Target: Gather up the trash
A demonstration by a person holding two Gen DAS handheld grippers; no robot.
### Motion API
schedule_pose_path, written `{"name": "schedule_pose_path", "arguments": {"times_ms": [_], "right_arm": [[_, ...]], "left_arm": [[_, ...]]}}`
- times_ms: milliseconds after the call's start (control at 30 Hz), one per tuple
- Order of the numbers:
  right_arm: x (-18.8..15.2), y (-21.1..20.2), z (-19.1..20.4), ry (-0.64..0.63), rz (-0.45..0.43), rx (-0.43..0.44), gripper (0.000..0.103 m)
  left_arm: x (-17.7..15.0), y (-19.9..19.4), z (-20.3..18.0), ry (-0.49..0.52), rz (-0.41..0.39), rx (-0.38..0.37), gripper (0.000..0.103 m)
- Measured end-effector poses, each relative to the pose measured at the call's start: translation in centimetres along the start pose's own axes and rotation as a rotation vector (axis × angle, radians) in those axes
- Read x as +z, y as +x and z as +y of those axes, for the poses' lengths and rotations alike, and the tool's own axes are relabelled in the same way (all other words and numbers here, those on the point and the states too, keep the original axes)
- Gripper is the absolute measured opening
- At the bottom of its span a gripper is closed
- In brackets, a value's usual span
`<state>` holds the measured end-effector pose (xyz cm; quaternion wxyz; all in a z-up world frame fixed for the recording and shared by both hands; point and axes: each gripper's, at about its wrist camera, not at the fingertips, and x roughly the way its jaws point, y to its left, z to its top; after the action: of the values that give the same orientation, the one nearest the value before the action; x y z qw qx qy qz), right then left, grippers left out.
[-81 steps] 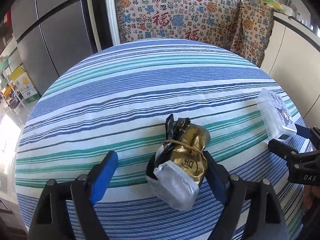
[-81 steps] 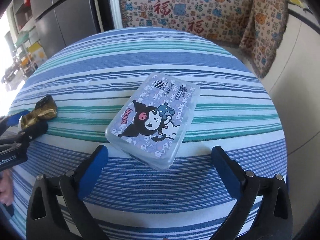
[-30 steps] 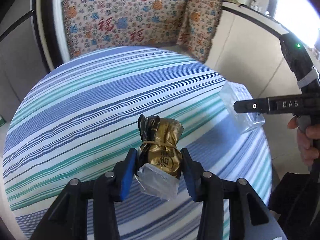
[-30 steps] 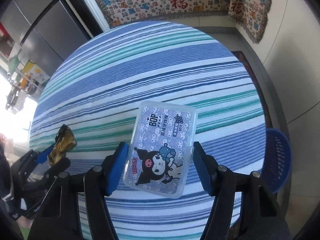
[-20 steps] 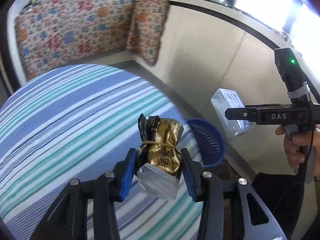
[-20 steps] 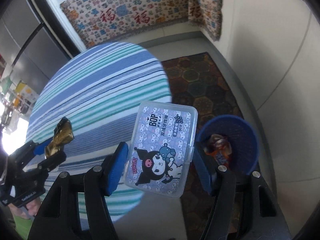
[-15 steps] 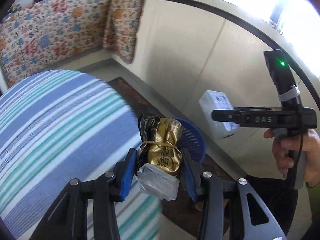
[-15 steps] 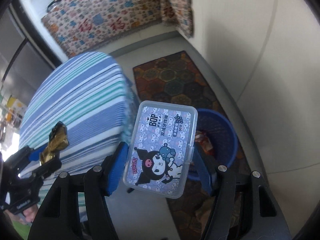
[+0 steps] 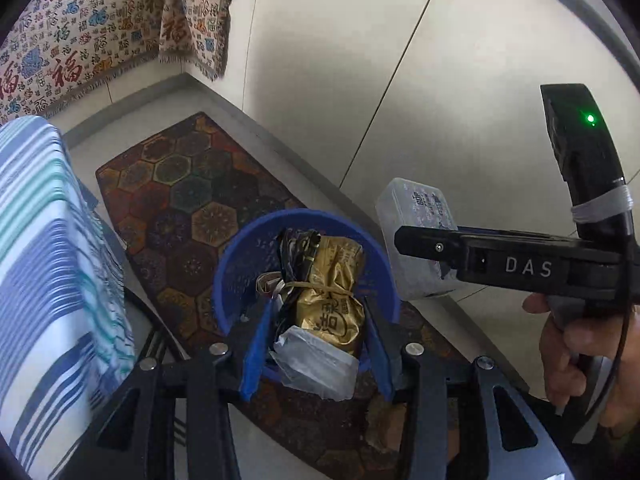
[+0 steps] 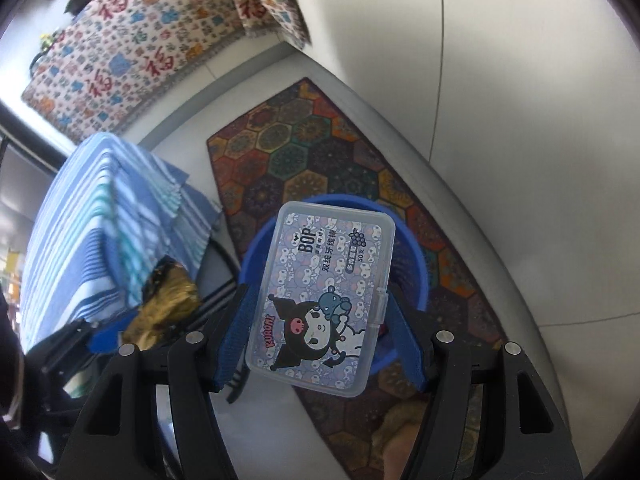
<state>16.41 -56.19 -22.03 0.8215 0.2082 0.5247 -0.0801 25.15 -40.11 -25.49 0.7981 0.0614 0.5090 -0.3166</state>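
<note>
My left gripper (image 9: 316,344) is shut on a crumpled gold and silver snack packet (image 9: 328,304) and holds it above the blue trash basket (image 9: 236,264) on the floor. My right gripper (image 10: 320,340) is shut on a clear plastic box with a cartoon label (image 10: 324,296), also above the blue basket (image 10: 418,276). The box (image 9: 416,232) and right gripper show at the right of the left wrist view. The gold packet (image 10: 168,300) shows at the left of the right wrist view.
The round table with a striped blue cloth (image 9: 44,264) stands left of the basket. A dark patterned mat (image 9: 188,184) lies under the basket. A pale cabinet wall (image 9: 400,80) runs behind it. A patterned cloth (image 10: 132,52) hangs at the back.
Both grippers closed on their items, lifted them off the table and swung right. They now hang over the blue basket on the floor.
</note>
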Motion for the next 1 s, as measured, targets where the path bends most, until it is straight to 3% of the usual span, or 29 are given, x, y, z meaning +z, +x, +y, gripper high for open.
{"name": "schedule_pose_path", "arguments": {"times_ms": [367, 433, 533, 667, 767, 833, 967, 1000], "right_arm": [[0.2, 5.9, -5.6, 0.129, 0.075, 0.032, 0.068], [0.2, 7.0, -6.6, 0.162, 0.089, 0.059, 0.069], [0.1, 7.8, -7.9, 0.201, 0.102, 0.097, 0.088], [-0.2, 6.5, -8.9, 0.246, 0.054, 0.096, 0.093], [-0.2, 4.3, -9.2, 0.259, -0.005, 0.042, 0.100], [-0.1, 2.4, -8.9, 0.244, -0.028, -0.021, 0.101], [-0.4, -1.8, -7.2, 0.178, -0.067, -0.071, 0.102], [-0.8, -3.1, -6.8, 0.156, -0.077, -0.074, 0.102]], "left_arm": [[0.1, 8.1, 0.3, 0.032, 0.086, 0.054, 0.048], [0.3, 9.0, 0.4, 0.019, 0.094, 0.056, 0.056], [0.7, 9.5, 1.0, -0.027, 0.088, 0.048, 0.056], [1.1, 7.7, 0.7, 0.004, 0.035, 0.080, 0.056], [1.5, 5.0, 0.1, 0.009, -0.009, 0.082, 0.059], [1.6, 2.5, -0.5, 0.007, -0.056, 0.072, 0.082], [1.3, -2.6, -2.0, 0.051, -0.136, 0.049, 0.089], [1.1, -3.6, -2.3, 0.065, -0.137, 0.052, 0.096]]}}
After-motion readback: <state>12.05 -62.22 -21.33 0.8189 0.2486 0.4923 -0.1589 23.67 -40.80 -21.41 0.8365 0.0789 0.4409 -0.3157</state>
